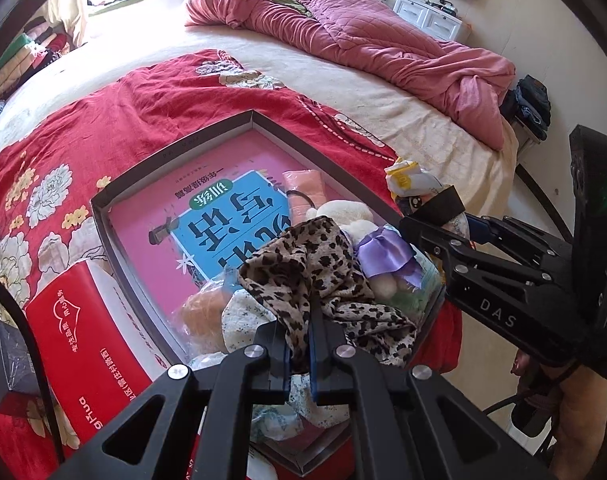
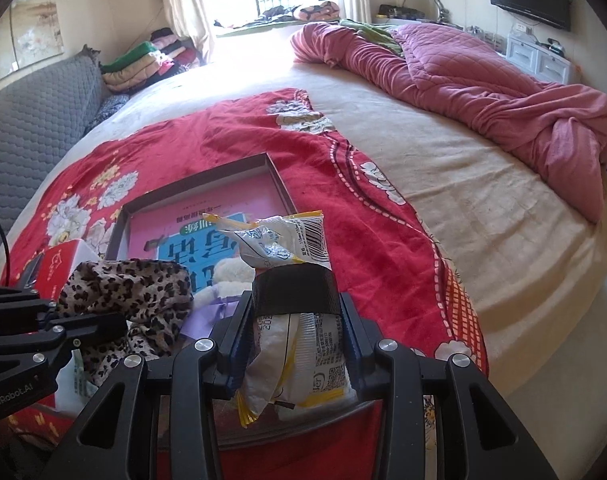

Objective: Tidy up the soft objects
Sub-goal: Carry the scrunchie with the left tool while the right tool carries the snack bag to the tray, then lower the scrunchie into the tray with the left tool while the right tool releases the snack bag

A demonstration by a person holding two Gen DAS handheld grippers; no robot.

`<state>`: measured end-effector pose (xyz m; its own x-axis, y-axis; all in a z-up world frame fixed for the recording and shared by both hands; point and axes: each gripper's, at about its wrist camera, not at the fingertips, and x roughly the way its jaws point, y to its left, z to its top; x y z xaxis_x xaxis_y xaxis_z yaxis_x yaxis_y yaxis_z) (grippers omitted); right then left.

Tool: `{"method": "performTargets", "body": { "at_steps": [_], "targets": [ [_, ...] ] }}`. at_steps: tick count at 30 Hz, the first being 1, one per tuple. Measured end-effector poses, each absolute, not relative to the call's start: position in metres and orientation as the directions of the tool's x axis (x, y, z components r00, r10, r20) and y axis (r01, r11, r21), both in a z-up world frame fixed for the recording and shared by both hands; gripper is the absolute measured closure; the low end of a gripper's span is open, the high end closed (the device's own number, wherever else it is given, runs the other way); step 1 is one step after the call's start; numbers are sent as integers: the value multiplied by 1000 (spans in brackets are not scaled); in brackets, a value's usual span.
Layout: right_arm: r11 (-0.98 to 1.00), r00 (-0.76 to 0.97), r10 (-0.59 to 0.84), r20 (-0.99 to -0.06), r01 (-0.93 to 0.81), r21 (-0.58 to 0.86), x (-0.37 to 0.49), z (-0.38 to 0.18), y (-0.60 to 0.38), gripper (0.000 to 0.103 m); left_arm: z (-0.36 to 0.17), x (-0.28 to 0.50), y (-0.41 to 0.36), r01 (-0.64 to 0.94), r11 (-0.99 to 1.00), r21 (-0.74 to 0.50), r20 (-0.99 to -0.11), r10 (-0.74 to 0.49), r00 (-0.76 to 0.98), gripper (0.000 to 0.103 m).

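**Q:** What does each gripper hold, and where do the soft things lie?

**A:** The left gripper (image 1: 299, 354) is closed nearly to contact on a fold of the leopard cloth (image 1: 319, 264), which drapes over the near right corner of the box (image 1: 175, 152). The right gripper (image 2: 297, 344) is part-open, its jaws pressed against a white-and-yellow packet (image 2: 287, 248) wrapped in a black band (image 2: 293, 290); it is held over the box's near right edge. A plush toy (image 1: 343, 216), purple ribbon (image 1: 383, 252) and peach cloth (image 1: 303, 188) are heaped in that same corner. The box rests on a red quilt (image 1: 143, 104) on the bed; a red carton (image 1: 87, 340) stands just left of it.

**Q:** What could go wrong from here?

**A:** Three risks, as judged:
- The cloth is pinched by one fold only; a lift may drag the ribbon or plush out with it, since they touch.
- The packet is slick and crumpled; a looser grip could let it slide from between the fingers onto the quilt.
- The two grippers work near each other over one corner; crossing paths could knock them together.
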<state>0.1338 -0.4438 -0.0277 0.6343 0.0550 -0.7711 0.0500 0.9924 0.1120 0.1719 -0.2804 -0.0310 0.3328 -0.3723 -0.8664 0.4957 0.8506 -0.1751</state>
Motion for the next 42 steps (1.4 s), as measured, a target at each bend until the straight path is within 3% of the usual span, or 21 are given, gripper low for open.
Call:
{"method": "performTargets", "body": {
  "at_steps": [13,17,28,31,36,42],
  "targets": [
    [988,633,100,-767,25,149,146,-40,-438,59,-39,176,-277,475,860,-183,-874,-364,322,96],
    [987,647,117,-753,10,162,144,-36,-437,48,-40,176,-276,473,862,-181,-877,-360,319,96],
    [995,685,50,-726,29,96,134,-20,-435,45,-34,174,-276,475,864,-168,-874,-354,334,94],
    [996,695,36,-718,34,84,130,-15,-435,32,-32,173,-275,473,863,-177,-870,-362,335,93],
    [998,703,14,-711,38,57,126,-11,-433,32,-32,174,-274,468,868,-165,-874,-349,339,85],
    [997,710,-9,-704,59,47,121,-8,-437,32,-34,176,-274,463,869,-174,-874,-353,334,83]
  ]
}}
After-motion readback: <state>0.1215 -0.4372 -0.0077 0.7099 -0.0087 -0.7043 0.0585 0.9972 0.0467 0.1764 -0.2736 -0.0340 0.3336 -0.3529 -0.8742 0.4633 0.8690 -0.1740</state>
